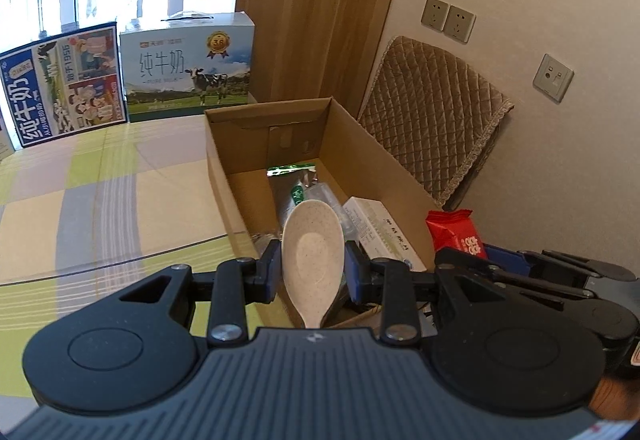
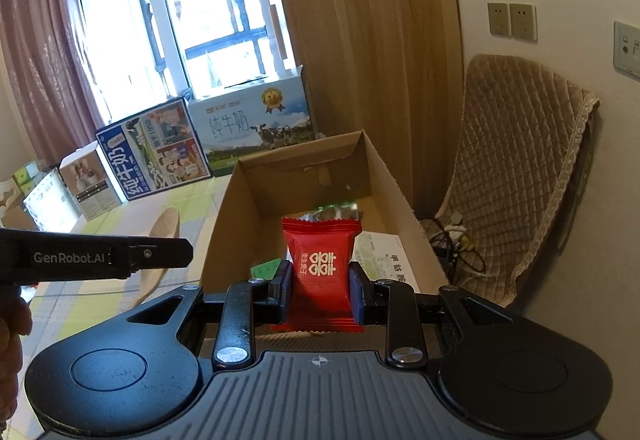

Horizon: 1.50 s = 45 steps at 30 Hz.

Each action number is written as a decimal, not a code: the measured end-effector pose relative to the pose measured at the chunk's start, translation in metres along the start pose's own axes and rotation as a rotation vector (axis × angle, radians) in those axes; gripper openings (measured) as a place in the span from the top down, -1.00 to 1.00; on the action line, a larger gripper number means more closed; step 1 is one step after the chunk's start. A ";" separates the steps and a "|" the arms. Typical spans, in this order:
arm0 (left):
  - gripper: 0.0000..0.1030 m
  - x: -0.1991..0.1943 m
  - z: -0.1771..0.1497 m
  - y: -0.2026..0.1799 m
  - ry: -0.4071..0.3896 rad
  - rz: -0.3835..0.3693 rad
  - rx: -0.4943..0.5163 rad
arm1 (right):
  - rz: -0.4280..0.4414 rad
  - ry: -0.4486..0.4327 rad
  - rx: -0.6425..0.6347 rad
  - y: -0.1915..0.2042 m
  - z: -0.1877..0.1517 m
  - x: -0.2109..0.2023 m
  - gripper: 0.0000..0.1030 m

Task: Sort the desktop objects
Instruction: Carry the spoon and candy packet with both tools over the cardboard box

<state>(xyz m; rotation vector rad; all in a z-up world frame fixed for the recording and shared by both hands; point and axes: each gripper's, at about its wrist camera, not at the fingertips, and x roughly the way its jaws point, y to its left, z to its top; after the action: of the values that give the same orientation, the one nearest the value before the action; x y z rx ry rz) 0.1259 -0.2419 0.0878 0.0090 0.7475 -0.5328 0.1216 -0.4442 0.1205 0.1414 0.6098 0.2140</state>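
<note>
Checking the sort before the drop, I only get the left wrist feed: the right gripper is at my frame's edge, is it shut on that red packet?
Observer: Yes. The right gripper is shut on the red packet, one pad on each side, held upright.
Operator: Is it over the box yet?
Observer: In the right wrist view the packet sits in front of the cardboard box, whose open top is just ahead.
Operator: Anything on the table left of the box I can't see?
Observer: More cartons: a small white one stands left of the blue milk carton.
Operator: Does my spoon show over there?
Observer: Yes, the spoon sticks out past the left gripper's finger, left of the box.
</note>
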 end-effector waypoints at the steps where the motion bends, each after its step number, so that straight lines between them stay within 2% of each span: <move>1: 0.47 0.002 0.001 -0.001 0.001 -0.003 -0.002 | -0.001 -0.001 -0.001 -0.001 0.001 0.001 0.50; 22: 0.47 0.040 0.019 -0.005 0.016 -0.045 -0.045 | -0.017 -0.004 -0.031 -0.015 0.025 0.029 0.50; 33: 0.47 0.058 0.040 0.012 -0.006 -0.044 -0.111 | -0.023 0.004 -0.071 -0.018 0.045 0.053 0.50; 45: 0.47 0.087 0.049 0.026 -0.009 -0.041 -0.185 | -0.017 0.040 -0.078 -0.019 0.044 0.079 0.50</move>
<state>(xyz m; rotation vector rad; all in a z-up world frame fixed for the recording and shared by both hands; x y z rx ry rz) 0.2223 -0.2688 0.0635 -0.1801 0.7874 -0.5004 0.2135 -0.4468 0.1092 0.0569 0.6417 0.2243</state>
